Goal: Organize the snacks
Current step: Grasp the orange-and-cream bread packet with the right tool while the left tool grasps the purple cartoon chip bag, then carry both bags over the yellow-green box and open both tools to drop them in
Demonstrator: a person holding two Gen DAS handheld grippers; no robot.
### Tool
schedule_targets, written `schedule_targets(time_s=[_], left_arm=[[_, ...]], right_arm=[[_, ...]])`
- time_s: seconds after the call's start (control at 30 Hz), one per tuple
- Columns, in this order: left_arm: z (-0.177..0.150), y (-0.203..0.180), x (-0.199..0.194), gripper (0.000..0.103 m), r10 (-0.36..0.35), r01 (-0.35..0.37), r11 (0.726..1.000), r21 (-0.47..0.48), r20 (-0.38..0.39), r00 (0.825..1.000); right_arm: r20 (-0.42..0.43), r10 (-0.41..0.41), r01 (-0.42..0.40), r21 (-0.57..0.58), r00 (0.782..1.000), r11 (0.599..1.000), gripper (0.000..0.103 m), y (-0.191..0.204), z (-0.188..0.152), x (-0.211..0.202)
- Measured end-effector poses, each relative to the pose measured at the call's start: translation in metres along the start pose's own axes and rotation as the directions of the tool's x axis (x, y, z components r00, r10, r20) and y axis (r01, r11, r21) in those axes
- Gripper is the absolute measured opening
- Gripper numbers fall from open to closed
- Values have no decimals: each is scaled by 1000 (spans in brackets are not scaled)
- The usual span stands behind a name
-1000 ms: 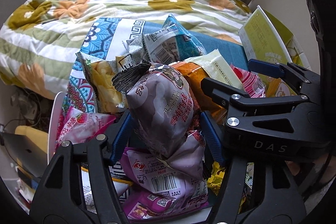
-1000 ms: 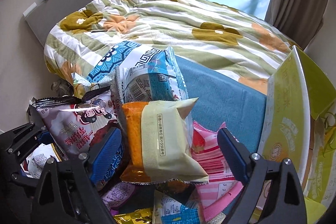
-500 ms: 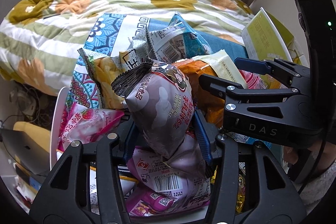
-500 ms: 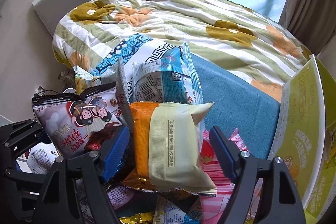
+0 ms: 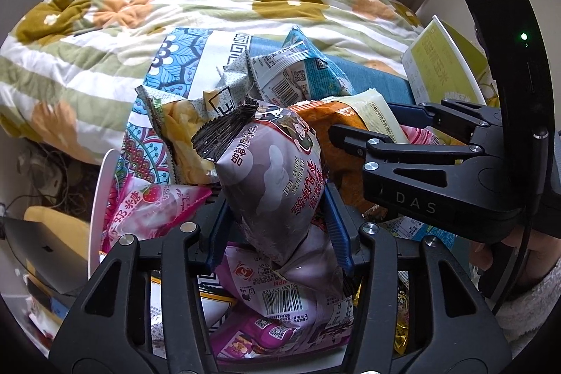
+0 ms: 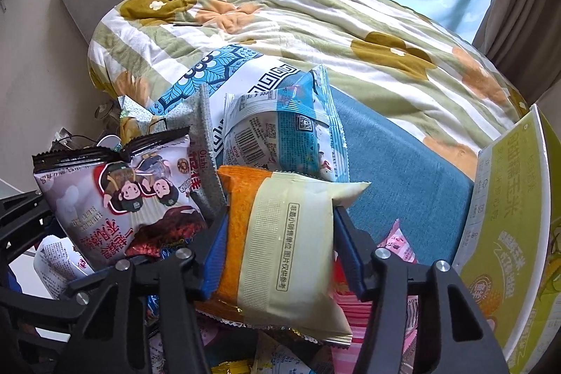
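Observation:
My left gripper is shut on a grey-purple snack bag with a black crimped top, held upright above a pile of packets. The same bag shows at the left of the right wrist view. My right gripper is shut on an orange and cream snack packet, its blue pads pressing both sides. That packet shows behind the purple bag in the left wrist view, with the right gripper's black body beside it.
A blue and white packet leans behind the orange one. A pink strawberry packet lies at left. A yellow-green carton stands at right. A floral quilt covers the bed behind; a teal cloth lies under the snacks.
Both grippers have closed from wide open onto their packets: the left on the purple bag, the right on the orange and cream packet. Both have moved slightly forward.

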State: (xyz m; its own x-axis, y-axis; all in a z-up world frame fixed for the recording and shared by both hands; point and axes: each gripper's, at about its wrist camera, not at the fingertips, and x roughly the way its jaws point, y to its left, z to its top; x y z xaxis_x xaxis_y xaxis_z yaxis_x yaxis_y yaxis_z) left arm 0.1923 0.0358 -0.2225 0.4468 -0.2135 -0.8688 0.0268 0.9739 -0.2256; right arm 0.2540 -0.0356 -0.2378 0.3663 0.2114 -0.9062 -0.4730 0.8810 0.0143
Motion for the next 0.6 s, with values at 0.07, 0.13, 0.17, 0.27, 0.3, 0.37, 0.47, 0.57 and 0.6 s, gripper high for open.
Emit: schedule_targets(time_s=[0.07, 0.13, 0.17, 0.27, 0.3, 0.37, 0.47, 0.57, 0.6], left_arm=[[1, -1, -5, 45, 0, 0, 1000, 2, 9, 1000], [3, -3, -11, 45, 2, -2, 1000, 8, 21, 1000], [4, -4, -14, 45, 5, -5, 1000, 13, 28, 1000], [6, -9, -26, 45, 3, -5, 1000, 25, 48, 999], [6, -10, -30, 45, 3, -5, 1000, 30, 56, 998], [9, -13, -41, 45, 0, -3, 999, 40, 74, 997], [16, -19, -56, 45, -10, 4, 998, 61, 104, 995], [26, -26, -72, 45, -22, 10, 996, 88, 134, 991], [31, -30, -77, 45, -27, 13, 995, 96, 144, 989]], right_arm=[[4, 18, -18, 26, 1000, 1000, 50, -3, -1, -5], [18, 30, -31, 50, 999, 998, 49, -6, -1, -11], [27, 36, -37, 59, 999, 998, 49, -6, -2, -16], [63, 43, -47, 72, 997, 996, 49, -6, -1, -33], [76, 42, -47, 74, 996, 996, 49, -6, -1, -40], [103, 43, -51, 82, 994, 995, 49, -6, 1, -53], [145, 42, -57, 99, 988, 993, 49, -10, 4, -76], [193, 30, -55, 125, 981, 991, 49, -16, 5, -100], [209, 25, -55, 135, 978, 989, 49, -20, 6, -109]])
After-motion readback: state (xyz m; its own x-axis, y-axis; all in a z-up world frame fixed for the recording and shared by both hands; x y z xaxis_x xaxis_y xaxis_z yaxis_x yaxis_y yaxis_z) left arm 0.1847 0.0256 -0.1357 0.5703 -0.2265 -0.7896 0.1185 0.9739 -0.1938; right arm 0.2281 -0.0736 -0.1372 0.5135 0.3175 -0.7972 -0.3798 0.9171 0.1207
